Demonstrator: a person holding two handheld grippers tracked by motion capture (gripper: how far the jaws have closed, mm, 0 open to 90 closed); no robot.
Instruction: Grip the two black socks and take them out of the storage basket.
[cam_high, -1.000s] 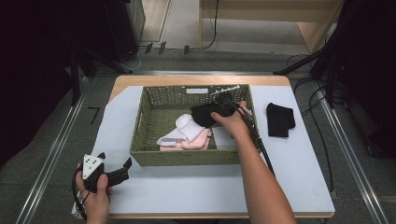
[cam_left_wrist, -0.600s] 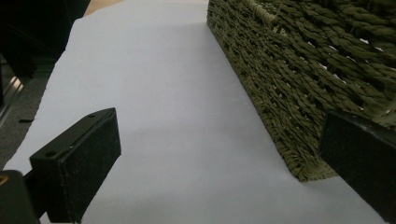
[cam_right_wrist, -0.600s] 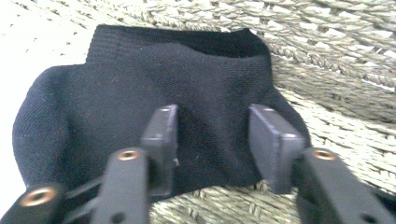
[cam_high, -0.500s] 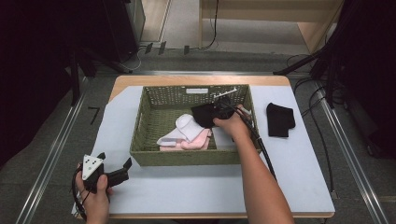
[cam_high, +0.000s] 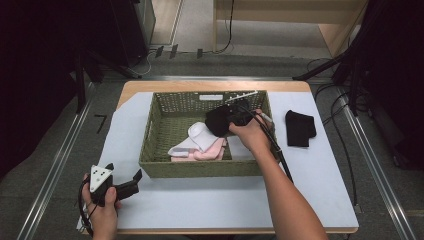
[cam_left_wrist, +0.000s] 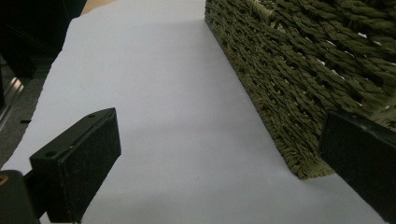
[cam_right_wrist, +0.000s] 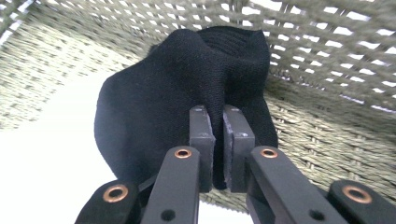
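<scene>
A green wicker basket (cam_high: 160, 150) stands mid-table and holds white (cam_high: 199, 134) and pink socks (cam_high: 212, 150). My right gripper (cam_right_wrist: 218, 140) has just been closing and is now shut on a black sock (cam_right_wrist: 168, 98), pinching a fold of it between the pads. In the high view that black sock (cam_high: 216, 120) hangs a little above the basket's inside, at the right hand (cam_high: 247, 132). My left gripper (cam_high: 135, 180) rests on the table at the front left, open, with nothing between its jaws. Its view shows the basket wall (cam_left_wrist: 289, 74) just to its right.
A second black sock (cam_high: 300, 127) lies on the white table cover right of the basket. A white label (cam_high: 210, 97) sits on the basket's far wall. The right gripper's cable (cam_high: 275, 147) trails over the basket's right rim. Bare table cover (cam_left_wrist: 163, 93) stretches left of the basket.
The right gripper closed on the black sock and lifted it slightly, toward the basket's far right side. The left hand stayed where it was.
</scene>
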